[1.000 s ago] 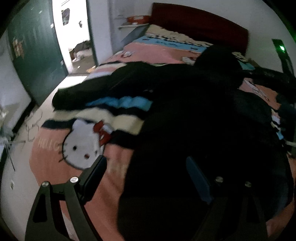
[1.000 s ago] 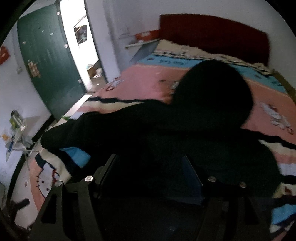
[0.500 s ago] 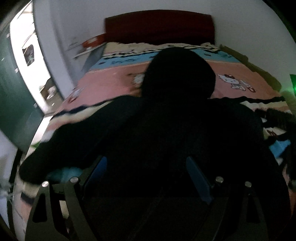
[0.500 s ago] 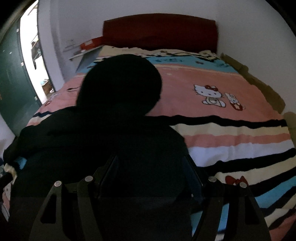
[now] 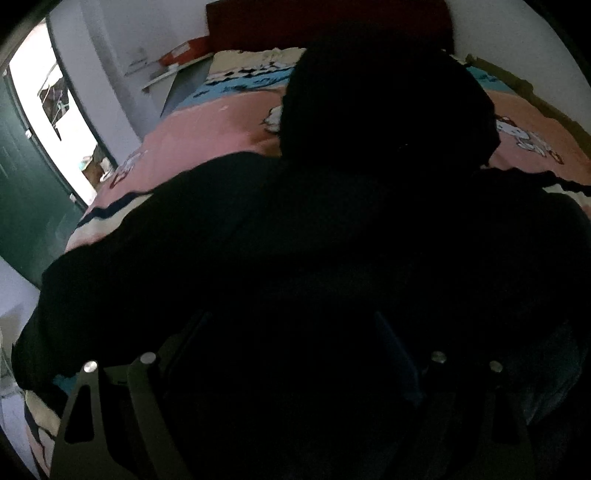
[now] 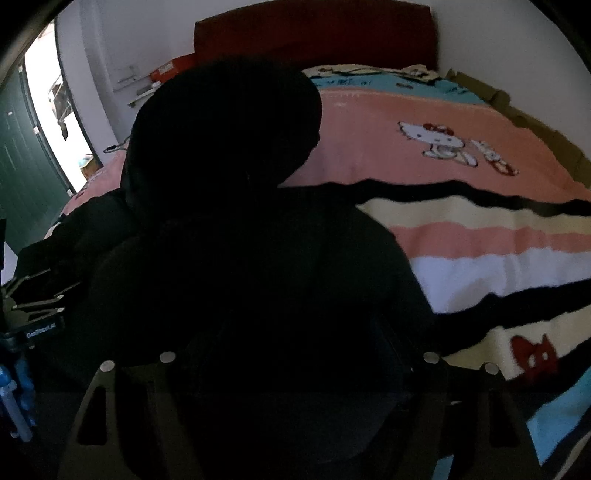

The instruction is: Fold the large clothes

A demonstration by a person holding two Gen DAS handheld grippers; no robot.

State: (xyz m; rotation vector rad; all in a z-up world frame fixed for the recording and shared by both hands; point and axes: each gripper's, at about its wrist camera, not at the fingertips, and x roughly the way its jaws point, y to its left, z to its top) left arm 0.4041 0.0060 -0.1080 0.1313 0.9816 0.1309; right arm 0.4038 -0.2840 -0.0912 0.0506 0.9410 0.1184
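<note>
1. A black hooded garment is lying spread across a striped pink blanket on the bed, its hood pointing toward the dark red headboard. In the left wrist view one sleeve is reaching out toward the bed edge nearest the green door.

2. The left gripper is hanging low over the body of the garment with its jaws standing wide apart. Whether the fingers are touching cloth cannot be told; nothing is showing pinched between them.

3. The right gripper is likewise sitting over the garment's lower body with its jaws spread wide. No fabric can be made out gripped between them.

4. Judged progress: folding is looking barely begun. The garment is appearing largely laid out, hood extended and the visible sleeve still unfolded. Sleeves, hood and body folds are all appearing to remain.

5. Hidden or unclear:
   - The garment is reading as near-solid black, so seams, creases, front or back, and any existing fold cannot be confirmed.
   - The hem nearest the cameras is lying under the gripper frames and is cut off.
   - The second sleeve is not clearly separable from the body in either view.
   - The left gripper's body is showing only partly at the left edge of the right wrist view.
</note>
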